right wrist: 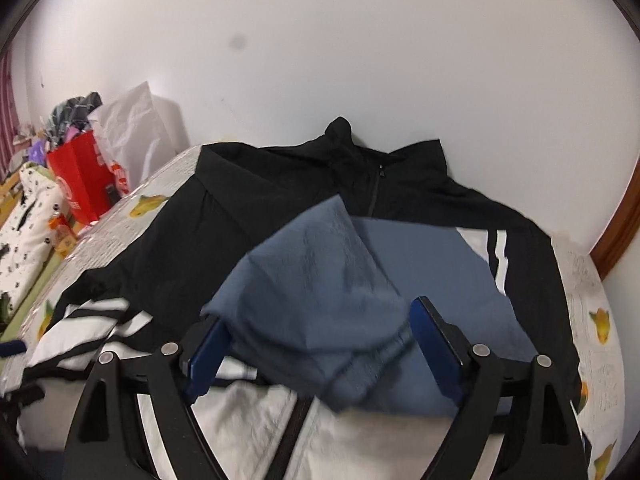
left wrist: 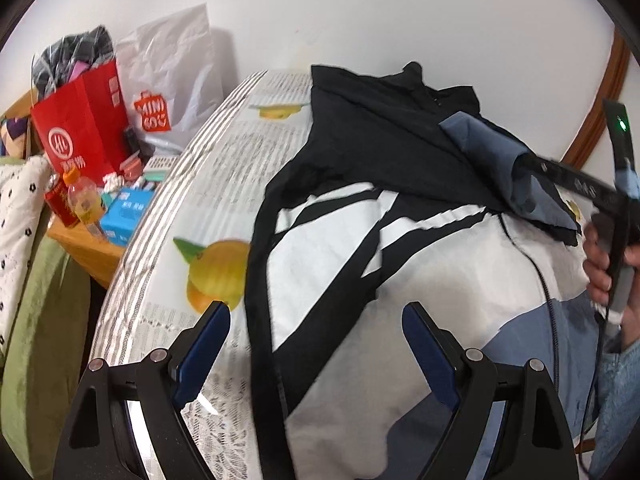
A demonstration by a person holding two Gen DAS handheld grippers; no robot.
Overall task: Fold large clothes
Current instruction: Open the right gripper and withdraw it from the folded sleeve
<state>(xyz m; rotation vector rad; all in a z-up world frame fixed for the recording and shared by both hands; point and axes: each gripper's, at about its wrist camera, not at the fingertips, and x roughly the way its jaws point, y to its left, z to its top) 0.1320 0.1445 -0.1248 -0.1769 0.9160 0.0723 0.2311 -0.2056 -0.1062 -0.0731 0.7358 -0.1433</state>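
Note:
A large jacket (right wrist: 280,188) with a black top, a white body and blue panels lies spread on the bed, its collar against the wall. One blue sleeve (right wrist: 320,276) is folded in over the chest. My right gripper (right wrist: 318,312) is open, and the loose end of that sleeve lies between its blue pads. My left gripper (left wrist: 316,320) is open and holds nothing. It hovers over the jacket's white lower part (left wrist: 328,264) and black side seam. In the left wrist view the blue sleeve (left wrist: 492,148) sits at the right, beside a hand (left wrist: 600,268) holding the other gripper.
The bed sheet (left wrist: 216,268) has a lemon and text print. Left of the bed a wooden side table (left wrist: 92,252) carries a red paper bag (left wrist: 84,132), a white shopping bag (left wrist: 168,76), a bottle (left wrist: 84,204) and a blue box (left wrist: 124,216). A wooden frame (left wrist: 600,120) curves at the right.

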